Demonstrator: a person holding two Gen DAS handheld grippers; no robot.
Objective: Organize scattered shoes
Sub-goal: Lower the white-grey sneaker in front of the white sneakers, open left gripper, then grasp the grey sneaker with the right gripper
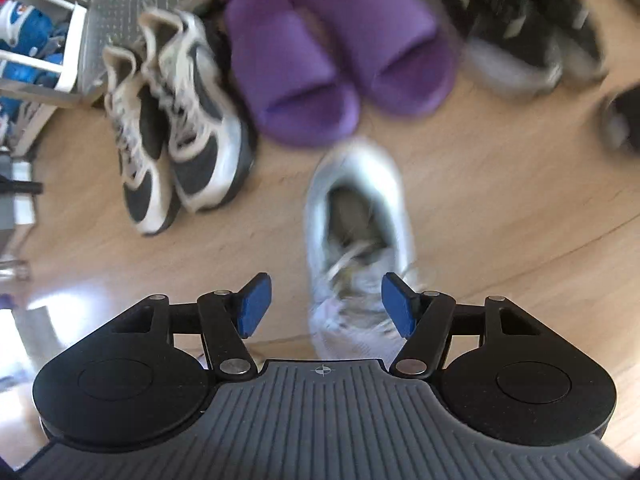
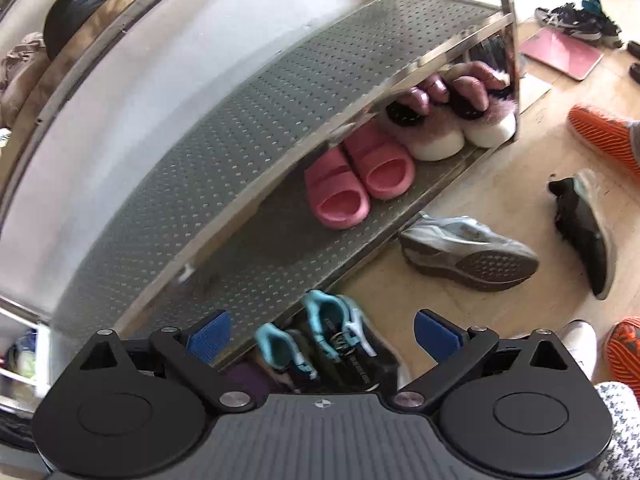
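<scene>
Where rack stands, pink slippers inside

Both grippers: black linkage arms w/ silver pivot screws, blue pads, ribbed grey body, small crosshair mark. Speckled knit sleeve.

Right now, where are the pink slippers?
In the right wrist view, the pink slippers sit side by side on the lower shelf of the metal shoe rack, just left of the fluffy pink slippers.
</scene>
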